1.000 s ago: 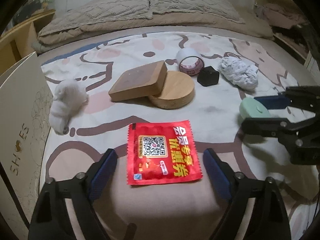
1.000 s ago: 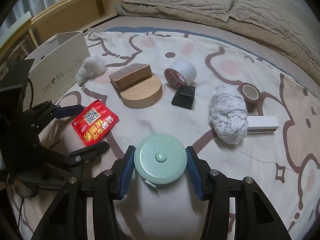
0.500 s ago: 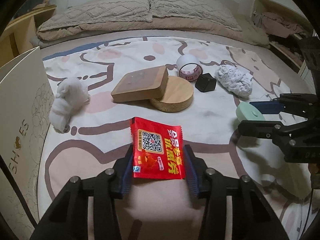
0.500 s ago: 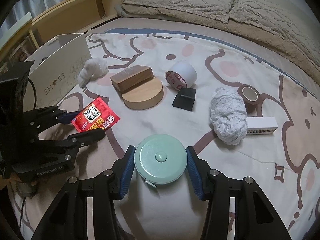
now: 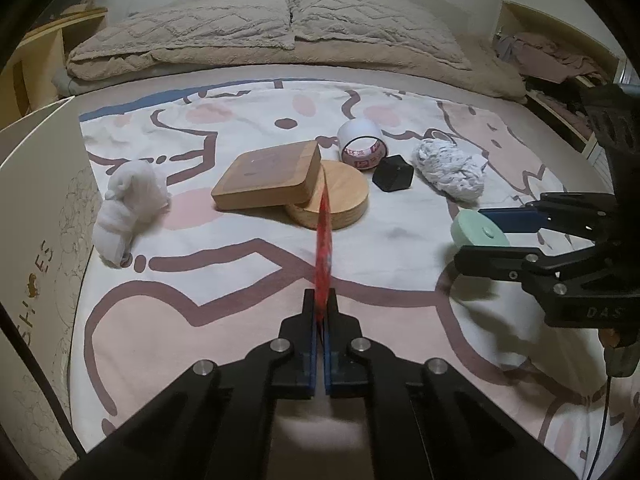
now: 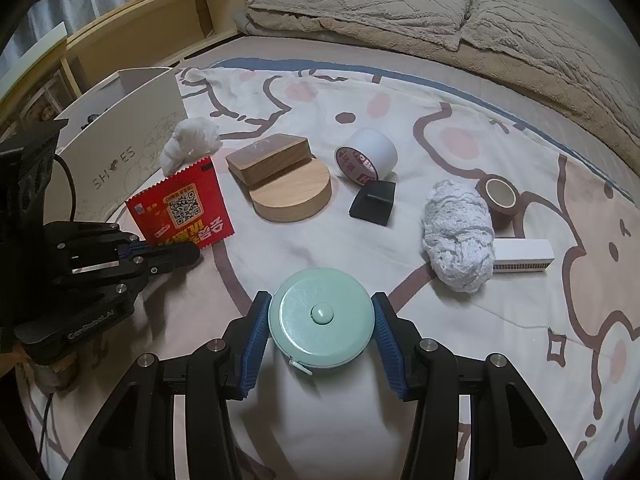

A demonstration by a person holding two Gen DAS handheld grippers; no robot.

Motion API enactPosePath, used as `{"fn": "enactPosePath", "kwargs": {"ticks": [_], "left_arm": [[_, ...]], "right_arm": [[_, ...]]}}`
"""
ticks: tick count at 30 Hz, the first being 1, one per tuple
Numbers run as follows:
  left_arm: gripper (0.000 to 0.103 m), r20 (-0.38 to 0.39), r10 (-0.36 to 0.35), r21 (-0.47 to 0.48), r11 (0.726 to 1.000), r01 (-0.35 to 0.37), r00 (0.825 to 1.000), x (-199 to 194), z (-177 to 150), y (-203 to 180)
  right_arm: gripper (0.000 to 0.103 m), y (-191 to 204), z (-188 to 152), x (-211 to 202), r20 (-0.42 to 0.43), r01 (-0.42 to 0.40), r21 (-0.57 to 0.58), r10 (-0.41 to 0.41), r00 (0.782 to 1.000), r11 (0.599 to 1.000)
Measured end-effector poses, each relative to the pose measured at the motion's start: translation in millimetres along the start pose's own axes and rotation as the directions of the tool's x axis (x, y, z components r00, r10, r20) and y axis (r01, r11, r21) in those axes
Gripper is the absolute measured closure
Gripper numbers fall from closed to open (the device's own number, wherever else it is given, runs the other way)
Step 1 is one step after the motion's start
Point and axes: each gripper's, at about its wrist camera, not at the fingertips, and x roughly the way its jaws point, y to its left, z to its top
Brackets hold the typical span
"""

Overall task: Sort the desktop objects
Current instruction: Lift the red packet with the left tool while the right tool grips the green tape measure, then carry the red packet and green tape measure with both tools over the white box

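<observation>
My left gripper (image 5: pixel 320 304) is shut on a red snack packet (image 5: pixel 323 240), which stands on edge between the pads; the right wrist view shows the red snack packet (image 6: pixel 180 208) face-on, upright over the bedspread, with the left gripper (image 6: pixel 188 252) clamped on its lower edge. My right gripper (image 6: pixel 322 316) is shut on a round mint-green tape measure (image 6: pixel 322 318), both blue pads pressed on its sides. In the left wrist view the mint-green tape measure (image 5: pixel 478 232) sits between the right gripper's fingers (image 5: pixel 516 216) at the right.
On the patterned bedspread lie a wooden block (image 5: pixel 272 178) on a wooden disc (image 5: pixel 340 200), a white tape roll (image 5: pixel 362 144), a black box (image 5: pixel 394 174), two wadded cloths (image 5: pixel 450 170) (image 5: pixel 128 208), brown tape (image 6: pixel 500 196) and a white bar (image 6: pixel 520 254). A white shoebox (image 6: pixel 120 152) stands at the left.
The left gripper has closed on the red packet, which lay flat a second ago and is now pinched upright. The right gripper has stayed still on the tape measure.
</observation>
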Motion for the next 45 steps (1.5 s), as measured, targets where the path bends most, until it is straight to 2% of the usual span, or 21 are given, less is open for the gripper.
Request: {"fn": "enactPosePath", "kwargs": {"ticks": [12, 29, 38, 45], "left_arm": [[0.1, 0.05, -0.022, -0.017, 1.0, 0.023, 0.998, -26, 17, 6], [0.1, 0.174, -0.001, 0.015, 1.0, -0.001, 0.985, -104, 52, 7], [0.1, 0.222, 0.023, -0.005, 1.0, -0.022, 0.975, -150, 59, 30], [0.1, 0.234, 0.057, -0.035, 0.998, -0.05, 0.971, -184, 65, 64]], "right_arm": [[0.052, 0, 7, -15, 0.045, 0.012, 0.014, -0.013, 0.999, 1.0], [0.052, 30, 45, -69, 0.166, 0.031, 0.011, -0.032, 0.986, 0.999], [0.052, 48, 64, -91, 0.215, 0.034, 0.017, -0.037, 0.976, 0.999], [0.052, 76, 77, -103, 0.239, 0.026, -0.015, -0.022, 0.971, 1.0]]}}
